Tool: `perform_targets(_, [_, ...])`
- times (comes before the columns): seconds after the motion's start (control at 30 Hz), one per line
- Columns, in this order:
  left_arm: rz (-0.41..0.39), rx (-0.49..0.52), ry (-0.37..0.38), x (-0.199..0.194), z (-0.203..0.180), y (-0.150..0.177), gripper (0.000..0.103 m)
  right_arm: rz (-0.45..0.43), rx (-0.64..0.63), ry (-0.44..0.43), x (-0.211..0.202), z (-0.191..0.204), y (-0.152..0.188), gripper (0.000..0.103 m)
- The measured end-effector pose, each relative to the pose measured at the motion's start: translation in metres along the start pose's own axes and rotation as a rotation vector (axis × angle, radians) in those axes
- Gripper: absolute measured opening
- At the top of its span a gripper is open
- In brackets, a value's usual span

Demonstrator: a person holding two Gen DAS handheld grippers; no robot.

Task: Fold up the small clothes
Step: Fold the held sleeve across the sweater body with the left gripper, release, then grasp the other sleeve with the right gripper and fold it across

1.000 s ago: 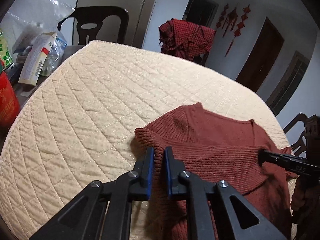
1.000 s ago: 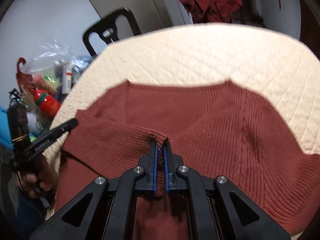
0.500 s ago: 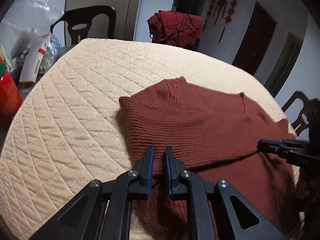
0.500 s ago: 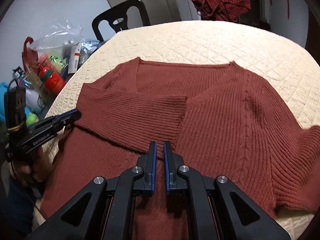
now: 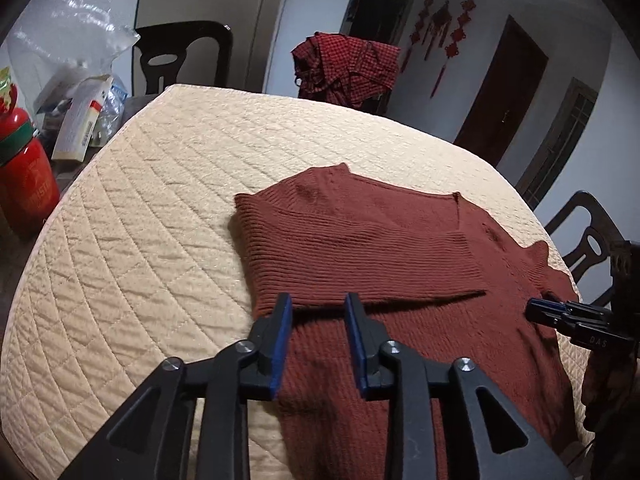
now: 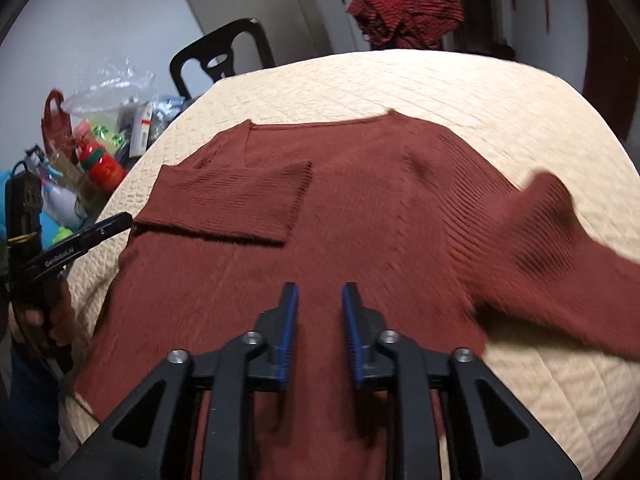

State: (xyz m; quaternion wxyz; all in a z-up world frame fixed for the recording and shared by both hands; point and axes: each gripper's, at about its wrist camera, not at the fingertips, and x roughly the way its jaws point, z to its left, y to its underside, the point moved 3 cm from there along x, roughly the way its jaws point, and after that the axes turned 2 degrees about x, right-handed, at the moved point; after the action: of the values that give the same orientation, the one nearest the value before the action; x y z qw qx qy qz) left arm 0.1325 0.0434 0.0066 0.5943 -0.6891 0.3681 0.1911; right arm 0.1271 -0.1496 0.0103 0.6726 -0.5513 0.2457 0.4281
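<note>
A rust-red knitted sweater (image 5: 360,248) lies flat on the cream quilted table cover (image 5: 140,208). One sleeve (image 6: 228,204) is folded across the chest; the other sleeve (image 6: 560,248) stretches out to the right. My left gripper (image 5: 318,304) hovers over the sweater's body just below the folded sleeve's edge, its jaws opening with nothing between them. My right gripper (image 6: 318,300) hangs over the lower body of the sweater, jaws also opening and empty. Each gripper shows in the other's view: the right gripper (image 5: 560,316) and the left gripper (image 6: 116,222), held by a hand (image 6: 44,312).
A red checked cloth (image 5: 348,68) hangs on a chair beyond the table. A black chair (image 5: 184,60) stands at the back left, another chair (image 5: 588,236) at the right. A red jar (image 5: 22,184), boxes and a plastic bag (image 5: 68,40) crowd the left side.
Both grippers, shut on the sleeve a second ago, laid it across the chest, drew back toward the sweater's hem and opened their jaws. The right gripper also swung rightward.
</note>
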Motion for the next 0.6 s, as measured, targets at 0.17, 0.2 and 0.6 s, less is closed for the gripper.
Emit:
perform_targets(0.17, [0.029, 0.019, -0.002, 0.018, -0.008, -0.002, 0.035, -0.031, 0.047, 0.021, -0.013, -0.02, 0.011, 0.031])
perform_targets(0.2, [0.058, 0.015, -0.001, 0.025, -0.008, 0.0, 0.035, -0.026, 0.062, 0.023, -0.012, -0.023, 0.012, 0.031])
perform_targets(0.6, [0.033, 0.05, -0.001, -0.006, -0.04, 0.011, 0.049, -0.132, 0.265, 0.061, -0.056, -0.085, 0.03, 0.033])
